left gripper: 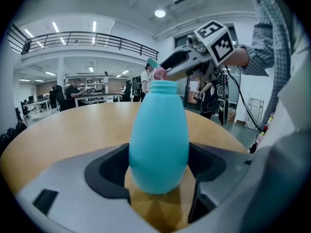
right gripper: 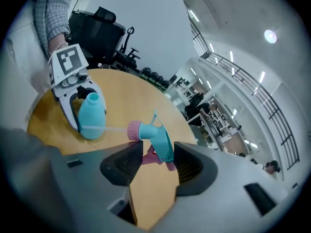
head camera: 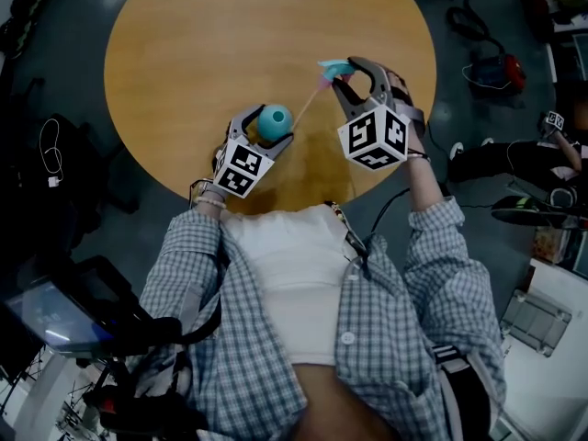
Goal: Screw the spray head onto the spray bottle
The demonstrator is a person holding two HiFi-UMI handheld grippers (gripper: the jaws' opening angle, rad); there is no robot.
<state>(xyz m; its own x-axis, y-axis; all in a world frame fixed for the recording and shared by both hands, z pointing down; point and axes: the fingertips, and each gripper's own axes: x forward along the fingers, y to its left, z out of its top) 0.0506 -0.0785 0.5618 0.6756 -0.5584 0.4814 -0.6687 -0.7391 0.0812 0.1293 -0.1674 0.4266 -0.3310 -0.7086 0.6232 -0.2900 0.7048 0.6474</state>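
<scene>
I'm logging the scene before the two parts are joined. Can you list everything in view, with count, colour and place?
Table: one, round, light wood, in front of the person.
Spray bottle: one, teal, neck open, upright near the table's near edge.
Spray head: one, teal with pink collar and trigger, raised above the table, right of the spray bottle.
Dip tube: one, clear, runs from the pink collar towards the spray bottle.
Shirt: one, checked, on the person.
Left hand-held gripper: one, grey, jaws closed on the spray bottle.
Right hand-held gripper: one, grey, jaws closed on the spray head.
</scene>
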